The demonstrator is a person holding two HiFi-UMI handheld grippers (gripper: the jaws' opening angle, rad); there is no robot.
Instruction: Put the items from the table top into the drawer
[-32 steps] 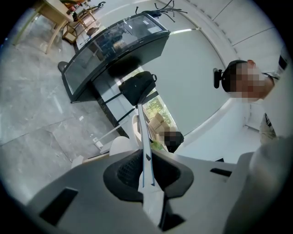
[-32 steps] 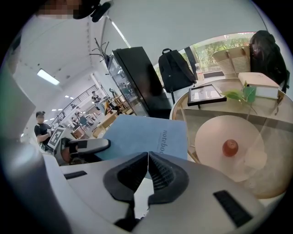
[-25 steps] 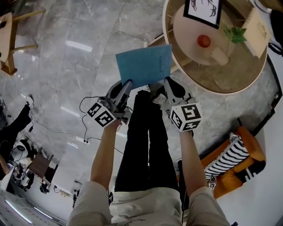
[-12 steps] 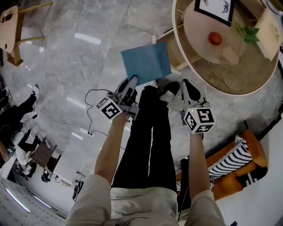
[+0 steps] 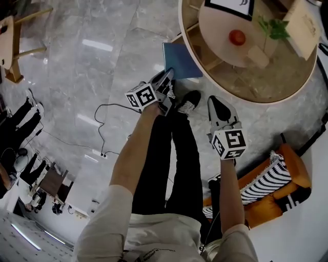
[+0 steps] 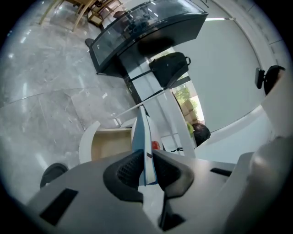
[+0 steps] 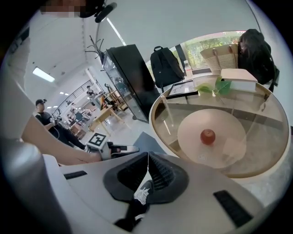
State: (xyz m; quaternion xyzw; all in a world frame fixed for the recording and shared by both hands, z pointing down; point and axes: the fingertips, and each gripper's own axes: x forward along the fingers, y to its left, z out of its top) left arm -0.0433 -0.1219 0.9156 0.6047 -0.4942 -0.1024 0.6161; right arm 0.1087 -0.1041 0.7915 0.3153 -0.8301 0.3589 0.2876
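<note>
We hold both arms out and down over our legs. The right arm is drawn in closer and the left arm reaches further ahead.

There are two grippers. The right gripper points steeply down just short of the table, its jaws pressed together with nothing between them. The left gripper, tipped less steeply, has its jaws clamped on the near edge of the one book.

The book is thin, with a plain blue cover and white page edges. It is held out over the floor beside the table, and its far side runs in under the rim.

The single round table has a glass top. On its pale lower disc lies one red apple. Further off stand one green plant, one black-framed picture and one pale box.
</note>
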